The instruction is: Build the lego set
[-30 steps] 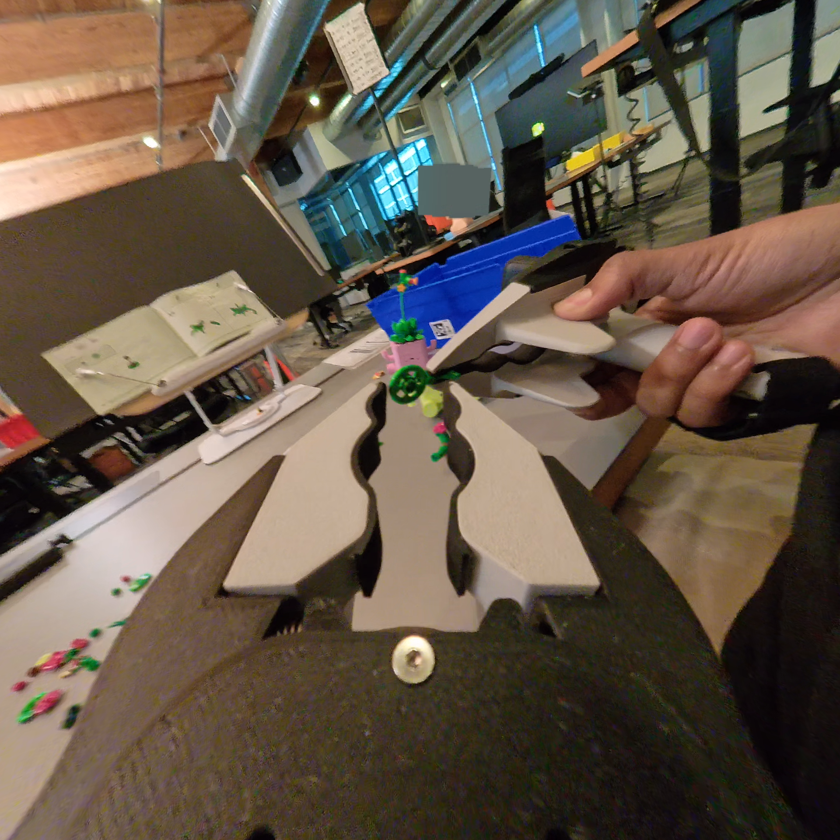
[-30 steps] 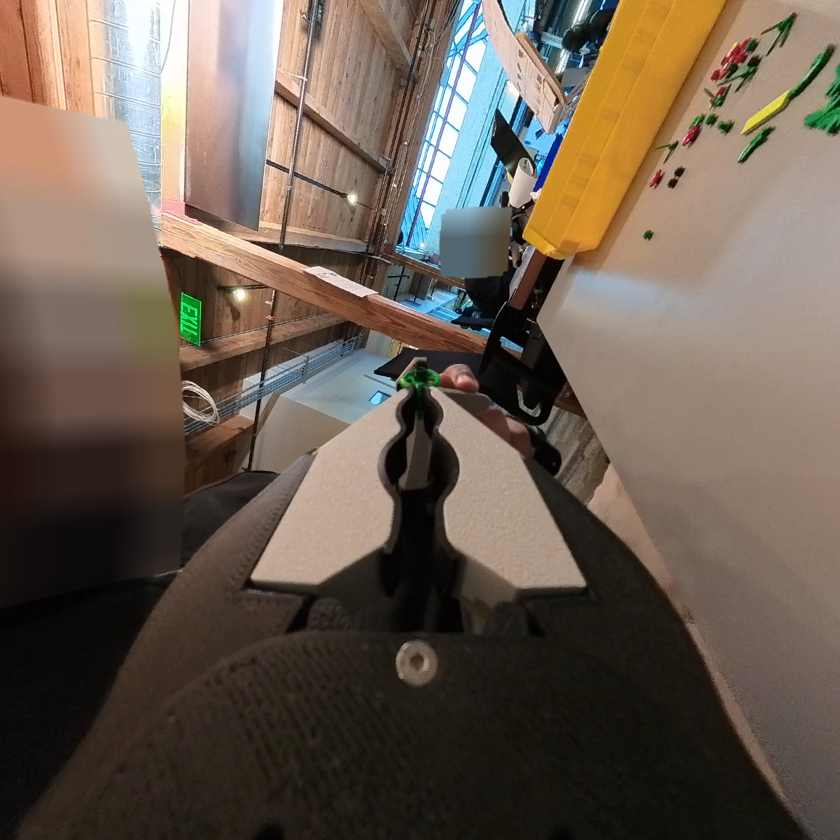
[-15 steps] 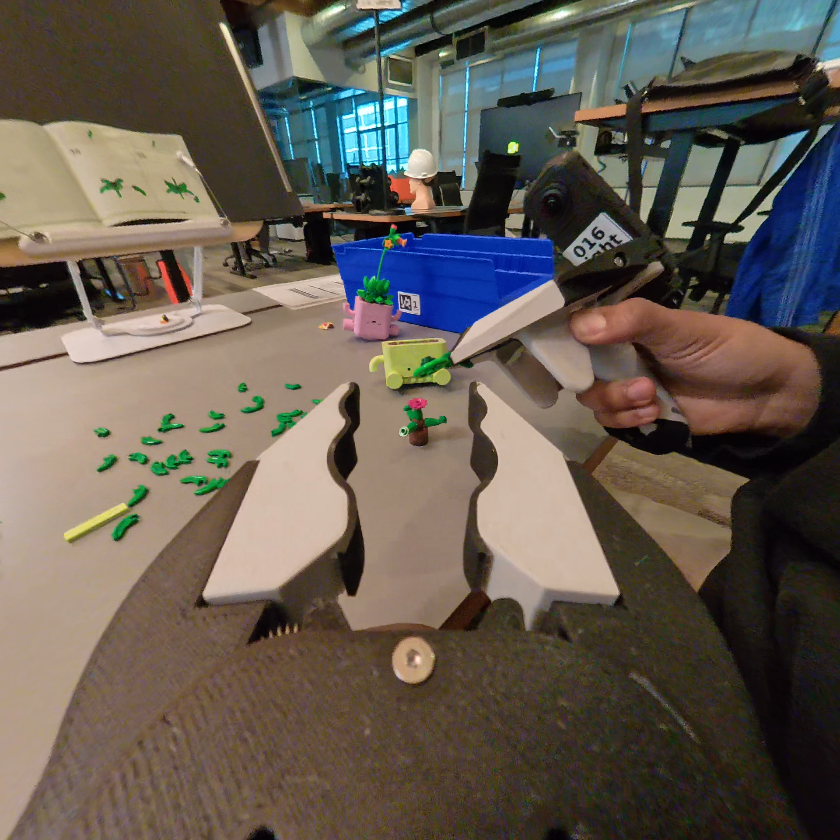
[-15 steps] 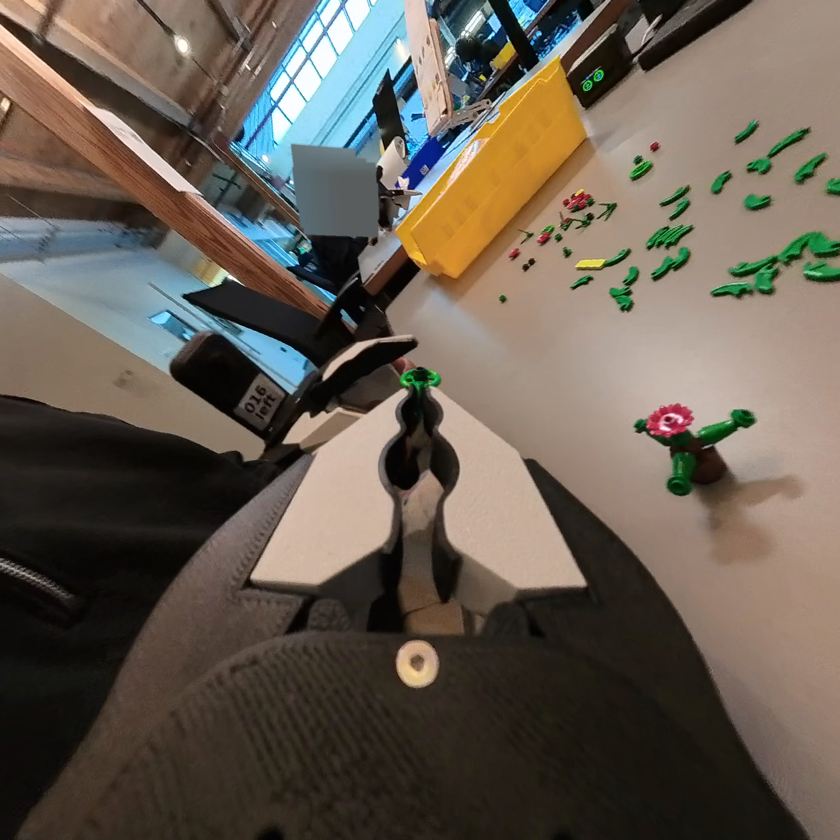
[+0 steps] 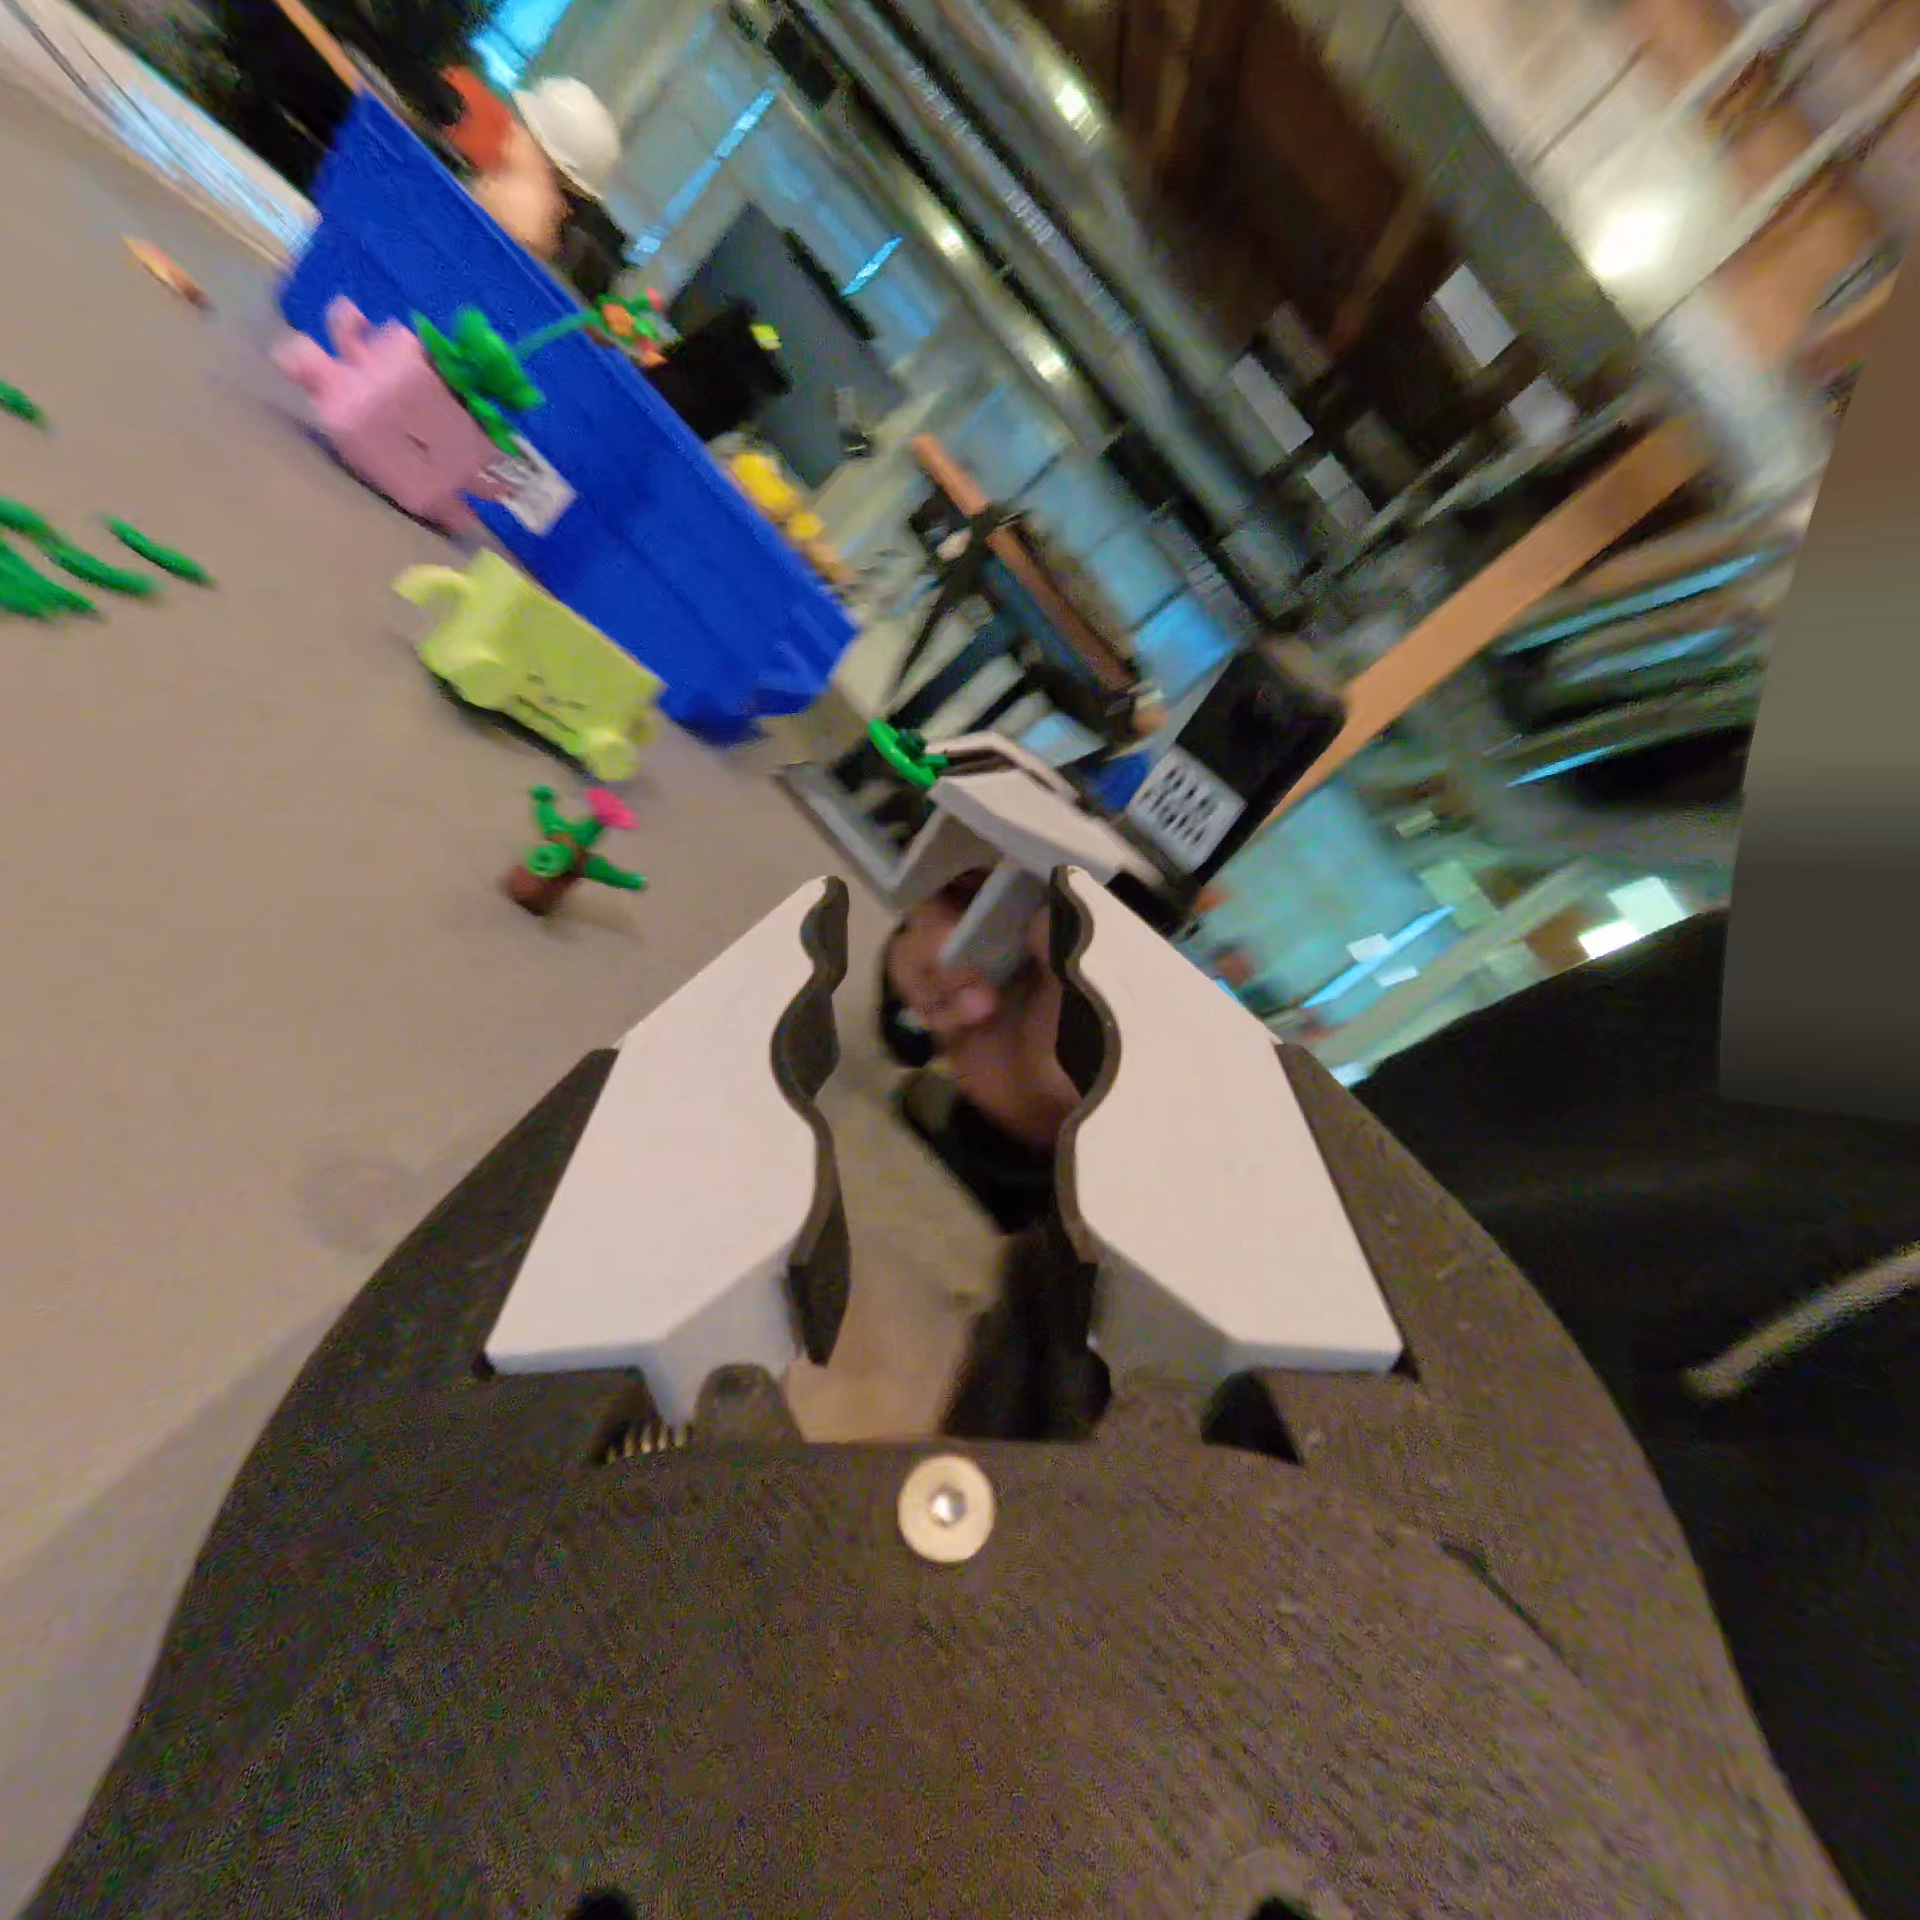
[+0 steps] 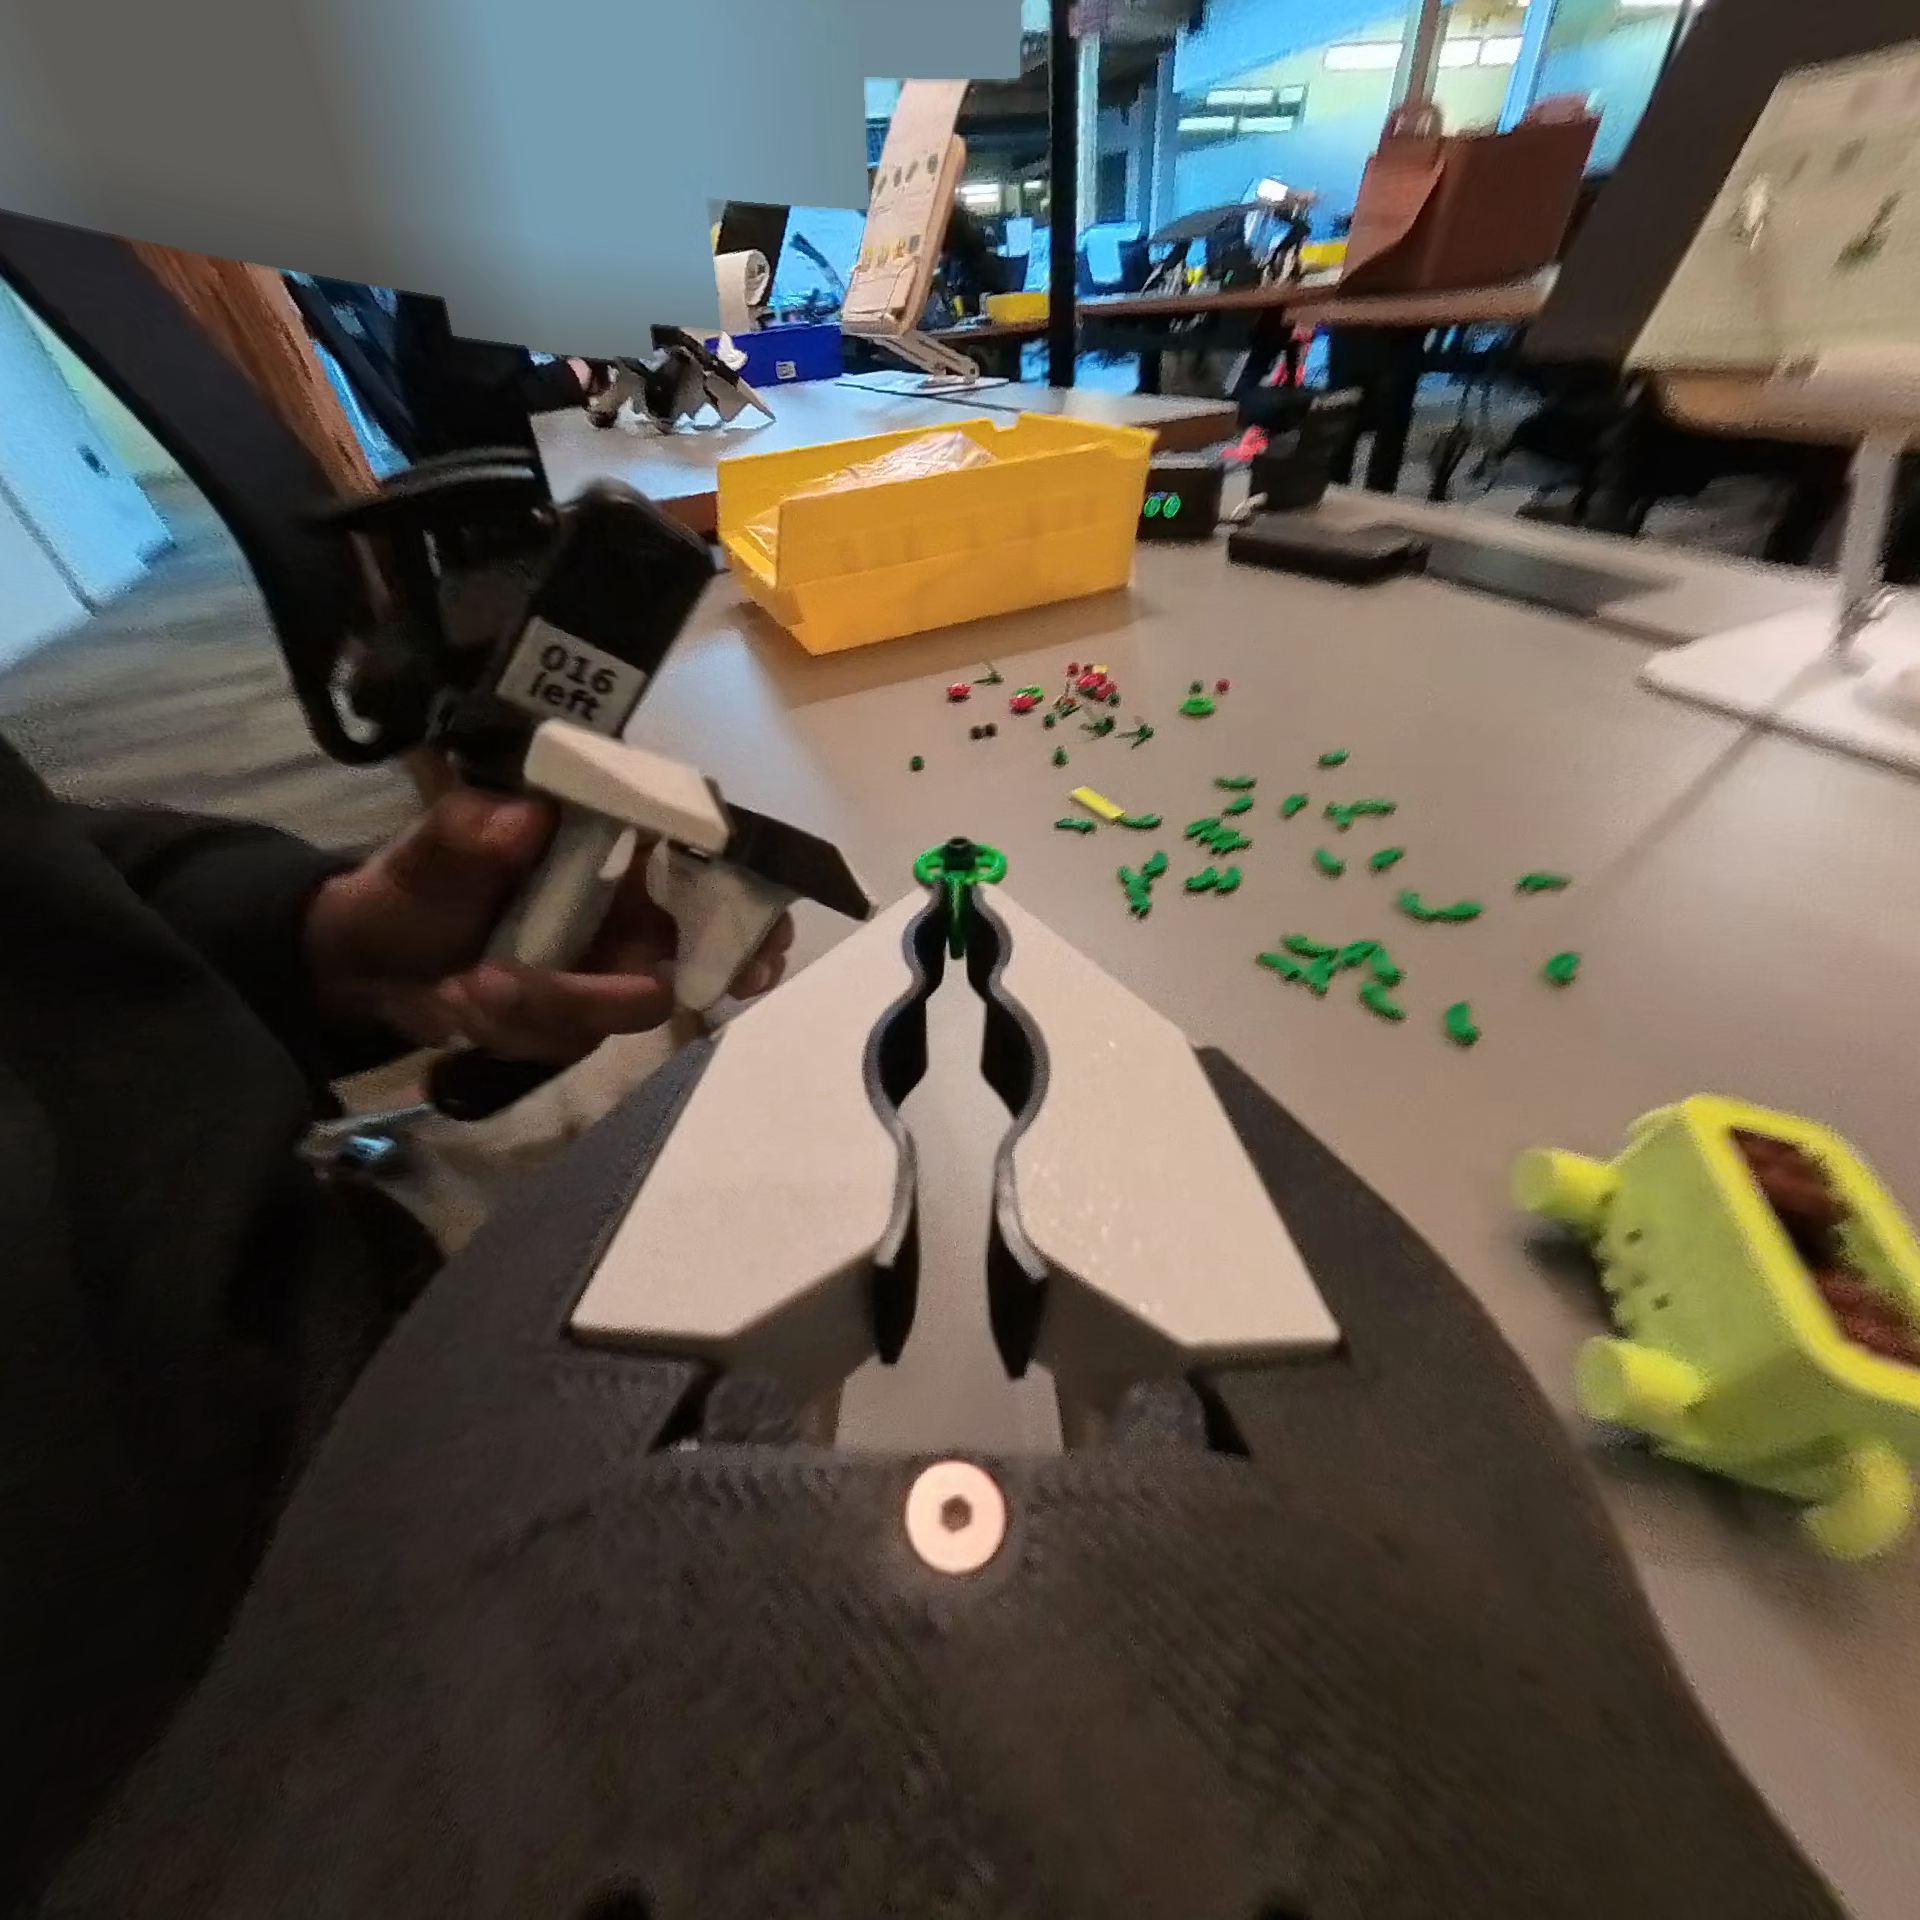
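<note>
Right gripper (image 6: 958, 902) clamped on green ring piece (image 6: 958, 864); left gripper (image 5: 940, 902) spread apart, empty; lime planter (image 6: 1756, 1304) at four o'clock.

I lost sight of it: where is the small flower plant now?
Left wrist view, left of centre: the small flower plant stands on the table, just before the lime green pot.

Pretty sure I'm in some open-plan workshop/lab office: exposed wood beams (image 5: 1507, 613) and metal ducts (image 5: 997, 260) overhead, rows of work desks (image 6: 1195, 301), a yellow parts bin (image 6: 935, 540) and a blue parts bin (image 5: 582, 457) on my grey table (image 6: 1299, 727).
</note>
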### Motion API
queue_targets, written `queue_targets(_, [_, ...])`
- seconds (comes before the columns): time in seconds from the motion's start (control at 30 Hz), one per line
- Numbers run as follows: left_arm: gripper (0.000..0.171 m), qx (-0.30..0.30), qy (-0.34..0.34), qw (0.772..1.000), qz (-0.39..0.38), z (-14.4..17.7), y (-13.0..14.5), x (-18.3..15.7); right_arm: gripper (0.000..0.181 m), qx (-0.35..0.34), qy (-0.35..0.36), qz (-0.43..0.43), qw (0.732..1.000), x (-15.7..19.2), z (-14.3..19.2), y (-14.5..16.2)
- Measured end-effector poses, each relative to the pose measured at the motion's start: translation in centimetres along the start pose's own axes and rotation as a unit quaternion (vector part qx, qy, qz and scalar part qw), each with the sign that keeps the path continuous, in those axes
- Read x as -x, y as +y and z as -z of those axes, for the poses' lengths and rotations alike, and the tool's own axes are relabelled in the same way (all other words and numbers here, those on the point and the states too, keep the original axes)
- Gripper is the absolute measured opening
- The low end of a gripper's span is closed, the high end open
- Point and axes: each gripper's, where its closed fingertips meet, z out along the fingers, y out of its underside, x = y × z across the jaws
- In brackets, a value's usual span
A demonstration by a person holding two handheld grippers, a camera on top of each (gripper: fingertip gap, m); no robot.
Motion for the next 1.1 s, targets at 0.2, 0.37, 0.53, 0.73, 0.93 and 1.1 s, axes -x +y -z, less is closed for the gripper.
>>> queue_targets(0.2, [0.023,-0.049,0.101,0.980,0.167,0.5,-1.1,-0.8,0.000,-0.004,-0.017,0.099,0.995,2.3,-0.6,-0.5])
queue_targets(0.37, [0.006,-0.043,0.121,0.976,0.174,0.6,-1.0,-1.5,0.000,-0.010,-0.028,0.108,0.994,2.8,-1.0,-0.5])
queue_targets(0.53, [0.001,-0.044,0.115,0.976,0.179,0.8,-1.1,-1.3,0.000,-0.001,-0.024,0.134,0.991,3.2,-1.4,-0.4])
queue_targets(0.73, [0.000,-0.051,0.102,0.977,0.183,1.0,-1.3,-0.6,0.001,0.003,-0.009,0.161,0.987,3.2,-1.6,-0.5])
queue_targets(0.93, [0.007,-0.055,0.106,0.974,0.194,1.0,-1.4,-0.5,0.001,0.002,-0.006,0.180,0.984,3.5,-1.7,-0.7])
queue_targets(1.1, [0.001,-0.053,0.095,0.977,0.184,0.9,-1.3,-0.4,0.001,0.005,0.004,0.201,0.980,3.6,-1.8,-0.5])
